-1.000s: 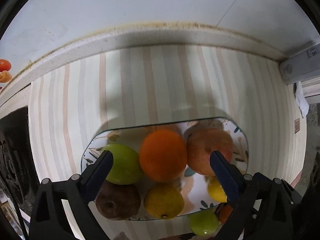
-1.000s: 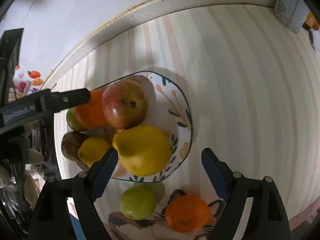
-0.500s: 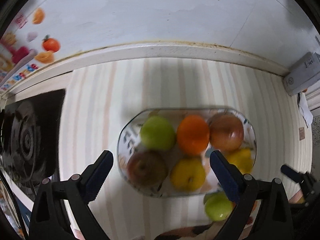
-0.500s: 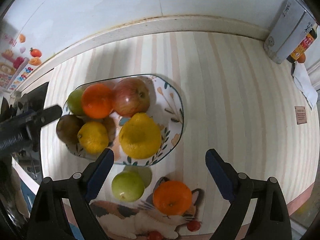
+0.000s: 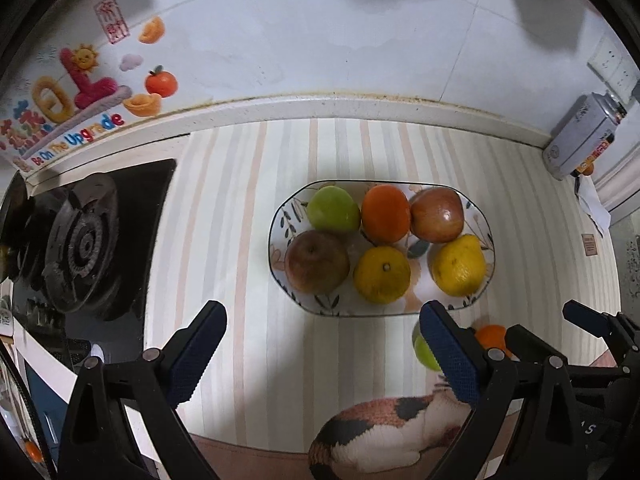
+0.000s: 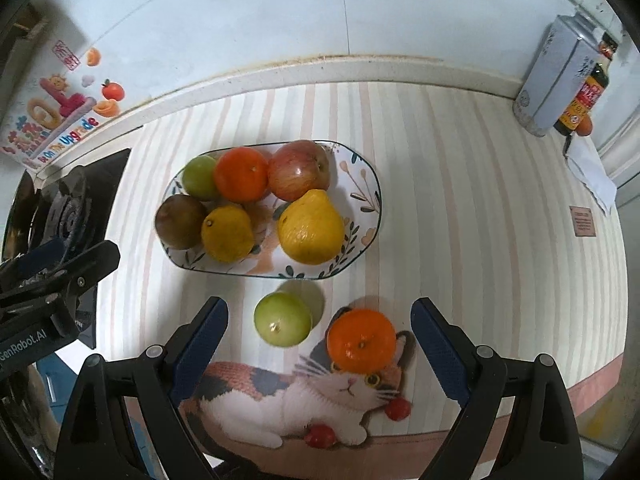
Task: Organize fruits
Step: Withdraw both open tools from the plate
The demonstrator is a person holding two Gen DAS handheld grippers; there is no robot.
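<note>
An oval floral plate (image 5: 280, 216) (image 6: 360, 184) on the striped counter holds several fruits: a green apple (image 5: 333, 209), an orange (image 5: 385, 213), a red apple (image 5: 437, 214), a brown fruit (image 5: 317, 262), a yellow citrus (image 5: 381, 274) and a yellow pear (image 6: 310, 227). In front of the plate a loose green apple (image 6: 283, 319) and a loose orange (image 6: 361, 340) lie on the counter. My left gripper (image 5: 322, 350) is open and empty, held back from the plate. My right gripper (image 6: 319, 346) is open and empty, with the two loose fruits between its fingers' line of sight.
A black gas stove (image 5: 76, 240) is at the left. A grey tin (image 6: 554, 76) and a sauce bottle (image 6: 584, 92) stand at the back right by the wall. A cat picture (image 6: 312, 396) is printed at the counter's front edge.
Both grippers have pulled back and up from the plate, so the whole plate, the stove and the wall stickers have come into view. No fruit has moved.
</note>
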